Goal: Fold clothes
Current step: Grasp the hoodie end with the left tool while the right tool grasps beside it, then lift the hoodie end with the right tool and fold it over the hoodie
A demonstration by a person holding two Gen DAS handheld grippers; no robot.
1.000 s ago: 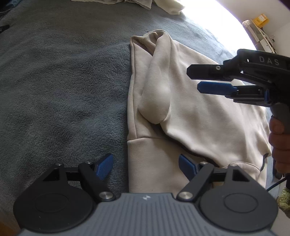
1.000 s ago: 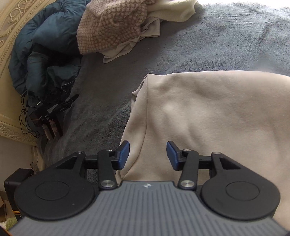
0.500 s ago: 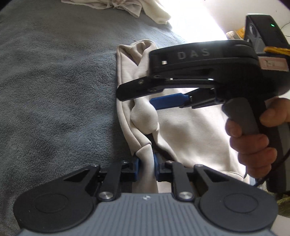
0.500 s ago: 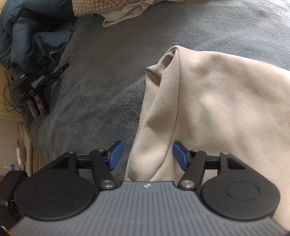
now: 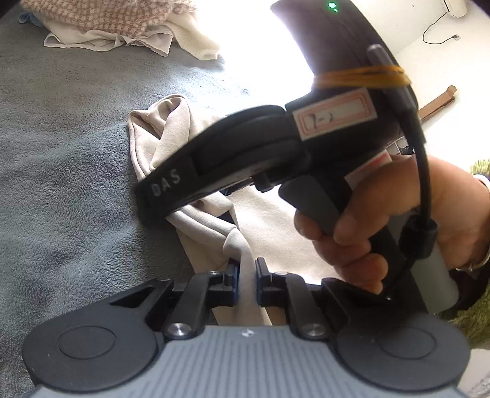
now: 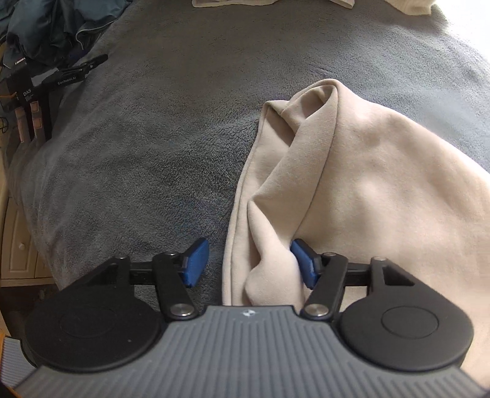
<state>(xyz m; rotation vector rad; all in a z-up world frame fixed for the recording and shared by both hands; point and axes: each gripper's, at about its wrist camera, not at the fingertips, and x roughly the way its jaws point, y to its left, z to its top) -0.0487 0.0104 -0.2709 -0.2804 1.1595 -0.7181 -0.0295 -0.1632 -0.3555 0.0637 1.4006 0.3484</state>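
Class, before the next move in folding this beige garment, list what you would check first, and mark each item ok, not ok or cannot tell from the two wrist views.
1. Left gripper clamped on the beige garment edge: ok, fabric pinched between its fingers.
2. Right gripper gripping the garment: not ok, jaws closing, fold between them, one pad still clear.
3. Grey blanket beside the garment free for the fold: ok.
4. Pile of other clothes clear of the garment: ok.
5. Garment's far side lying flat: cannot tell, the right-hand tool blocks it.
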